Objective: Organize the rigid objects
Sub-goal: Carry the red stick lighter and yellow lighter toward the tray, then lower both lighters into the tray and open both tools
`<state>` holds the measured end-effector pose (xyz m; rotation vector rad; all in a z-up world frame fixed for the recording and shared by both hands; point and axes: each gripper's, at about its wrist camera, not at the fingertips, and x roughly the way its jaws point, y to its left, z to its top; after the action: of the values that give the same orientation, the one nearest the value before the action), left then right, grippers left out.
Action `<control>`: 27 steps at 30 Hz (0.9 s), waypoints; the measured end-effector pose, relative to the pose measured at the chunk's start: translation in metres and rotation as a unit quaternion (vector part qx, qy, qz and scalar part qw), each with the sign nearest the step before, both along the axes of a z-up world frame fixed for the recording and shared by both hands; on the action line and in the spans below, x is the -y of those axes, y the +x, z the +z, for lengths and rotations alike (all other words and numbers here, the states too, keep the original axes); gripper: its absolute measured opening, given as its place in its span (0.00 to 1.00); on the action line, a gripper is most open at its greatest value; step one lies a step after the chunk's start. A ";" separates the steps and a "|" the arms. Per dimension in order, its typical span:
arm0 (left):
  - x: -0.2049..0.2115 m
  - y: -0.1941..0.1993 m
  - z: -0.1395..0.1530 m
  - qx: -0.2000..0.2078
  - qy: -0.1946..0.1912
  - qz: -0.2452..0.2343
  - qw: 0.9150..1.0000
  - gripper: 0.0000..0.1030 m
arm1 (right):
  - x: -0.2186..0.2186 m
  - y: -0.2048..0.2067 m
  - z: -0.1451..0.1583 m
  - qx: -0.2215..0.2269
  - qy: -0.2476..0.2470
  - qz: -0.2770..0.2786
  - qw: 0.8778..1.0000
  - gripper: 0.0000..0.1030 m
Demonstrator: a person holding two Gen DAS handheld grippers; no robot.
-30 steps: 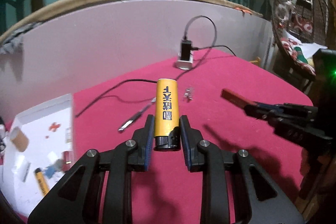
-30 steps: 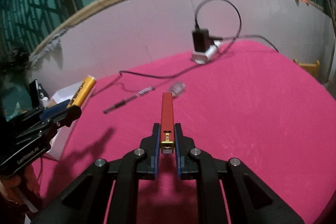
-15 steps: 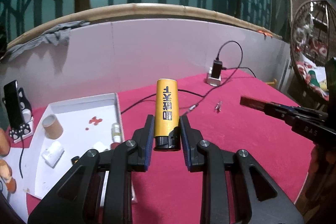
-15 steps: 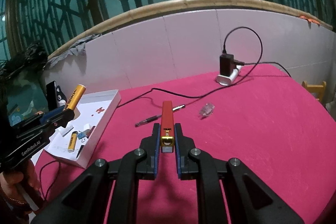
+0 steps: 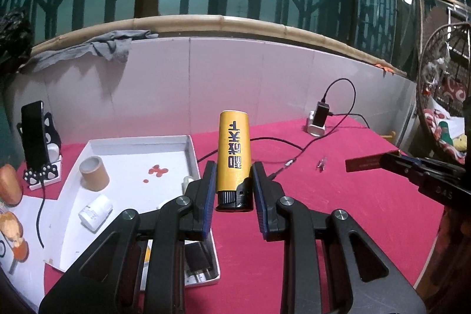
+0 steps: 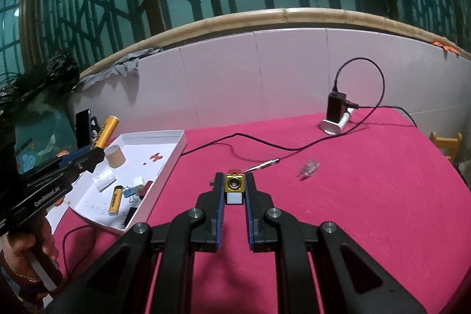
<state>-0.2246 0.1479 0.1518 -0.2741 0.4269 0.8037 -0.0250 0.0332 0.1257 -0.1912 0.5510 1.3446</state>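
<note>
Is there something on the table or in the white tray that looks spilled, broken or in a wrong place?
Small red splotches mark the floor of the white tray, like a spill or stain. On the red tablecloth, a slim metal tool and a small clear piece lie loose outside the tray. Nothing looks broken.

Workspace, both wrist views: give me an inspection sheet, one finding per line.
Surface: table under a red cloth.
Job's things: yellow lighter held upright in the left tongs; red lighter in the right tongs, seen end-on; white tray at the left holds a cardboard tube, a white bottle and a second yellow lighter.
Clutter: small clear piece and a pen-like tool on the cloth.
Grippers: both shut on their lighters, raised off the table.
Cables: black cable runs across the cloth to a charger.
Surroundings: white wall panel, green lattice behind; phone on stand left.
</note>
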 end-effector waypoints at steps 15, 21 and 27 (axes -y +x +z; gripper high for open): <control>-0.018 -0.023 -0.006 0.015 -0.017 0.025 0.999 0.23 | -0.025 -0.034 0.013 0.027 -0.002 0.040 0.999 0.10; -0.026 -0.034 -0.008 0.023 -0.023 0.037 0.999 0.23 | -0.039 -0.051 0.020 0.043 -0.004 0.062 0.997 0.10; -0.034 -0.045 -0.012 0.029 -0.031 0.048 0.998 0.23 | -0.054 -0.067 0.025 0.055 -0.004 0.083 0.995 0.10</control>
<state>-0.2700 0.1823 0.1400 -0.3767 0.3872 0.8752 -0.0920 0.0872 0.1511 -0.3202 0.4556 1.4832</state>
